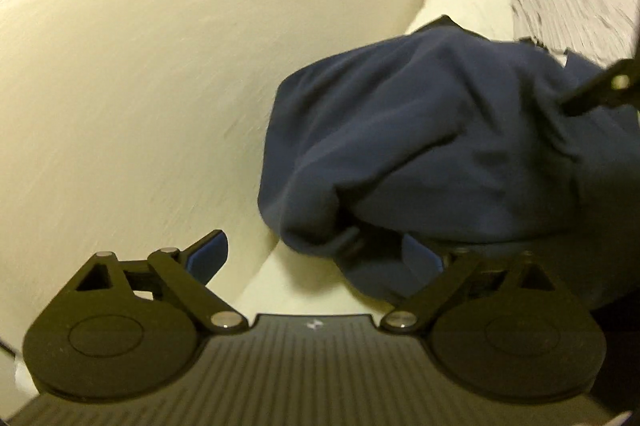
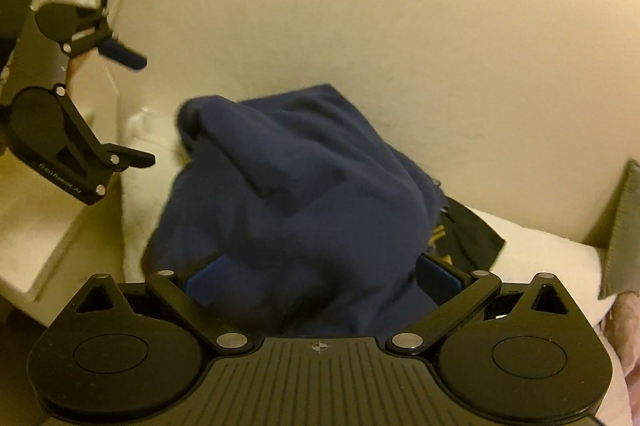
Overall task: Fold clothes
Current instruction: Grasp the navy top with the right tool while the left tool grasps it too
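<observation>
A navy garment [image 2: 288,194] lies bunched in a loose heap, its near edge spilling between the wide-spread jaws of the right gripper [image 2: 320,278]; whether the blue pads [image 2: 436,280] touch the cloth is hard to tell. Under its right side a black garment with yellow print [image 2: 468,238] pokes out. Both rest on white bedding [image 2: 548,254] against a cream wall [image 2: 360,6]. At upper left the left gripper [image 2: 136,106] hangs in the air, jaws apart, clear of the fabric. A grey panel [image 2: 626,226] stands at the right edge
</observation>
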`<state>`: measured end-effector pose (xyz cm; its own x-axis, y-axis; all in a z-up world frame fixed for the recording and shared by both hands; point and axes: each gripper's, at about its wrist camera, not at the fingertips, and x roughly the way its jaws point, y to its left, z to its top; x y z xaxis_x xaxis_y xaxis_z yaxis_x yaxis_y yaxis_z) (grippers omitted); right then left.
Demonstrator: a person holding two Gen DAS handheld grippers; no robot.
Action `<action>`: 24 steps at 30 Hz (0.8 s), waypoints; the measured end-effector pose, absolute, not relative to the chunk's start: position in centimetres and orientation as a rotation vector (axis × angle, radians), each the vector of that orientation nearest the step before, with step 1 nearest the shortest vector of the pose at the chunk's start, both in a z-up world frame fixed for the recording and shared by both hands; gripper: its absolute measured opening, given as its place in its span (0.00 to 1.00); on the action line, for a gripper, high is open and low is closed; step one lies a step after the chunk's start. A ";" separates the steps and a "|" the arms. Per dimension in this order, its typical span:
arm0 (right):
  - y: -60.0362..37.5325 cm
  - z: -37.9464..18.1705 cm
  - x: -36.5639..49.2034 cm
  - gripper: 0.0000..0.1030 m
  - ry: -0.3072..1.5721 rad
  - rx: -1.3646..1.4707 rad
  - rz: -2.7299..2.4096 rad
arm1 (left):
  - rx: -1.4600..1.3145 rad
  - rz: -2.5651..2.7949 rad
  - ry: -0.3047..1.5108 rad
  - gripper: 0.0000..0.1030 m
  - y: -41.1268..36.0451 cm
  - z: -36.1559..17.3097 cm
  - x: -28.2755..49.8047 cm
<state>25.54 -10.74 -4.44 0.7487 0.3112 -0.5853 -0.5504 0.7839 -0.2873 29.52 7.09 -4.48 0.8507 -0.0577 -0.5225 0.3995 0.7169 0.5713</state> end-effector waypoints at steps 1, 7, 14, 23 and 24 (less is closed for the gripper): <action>-10.1 -4.8 27.0 0.99 0.553 -0.481 0.492 | 0.736 -0.279 0.500 0.86 7.2 -4.8 30.3; -7.0 -6.8 33.3 0.79 0.598 -0.535 0.513 | 0.759 -0.361 0.536 0.40 7.4 -6.2 33.4; -10.2 -3.5 33.3 0.03 0.524 -0.444 0.448 | 0.658 -0.380 0.392 0.06 7.2 -2.7 32.9; -20.1 4.7 27.2 0.01 0.342 -0.283 0.281 | 0.637 -0.506 0.117 0.04 0.0 5.5 26.9; -21.7 5.6 25.7 0.01 0.322 -0.272 0.253 | 0.640 -0.538 0.090 0.04 -1.4 6.1 25.3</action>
<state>25.71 -21.72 5.62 0.9177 0.1999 -0.3433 -0.2860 0.9323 -0.2215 25.28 -1.35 6.06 0.8599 -0.4494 -0.2422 0.5038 0.6705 0.5446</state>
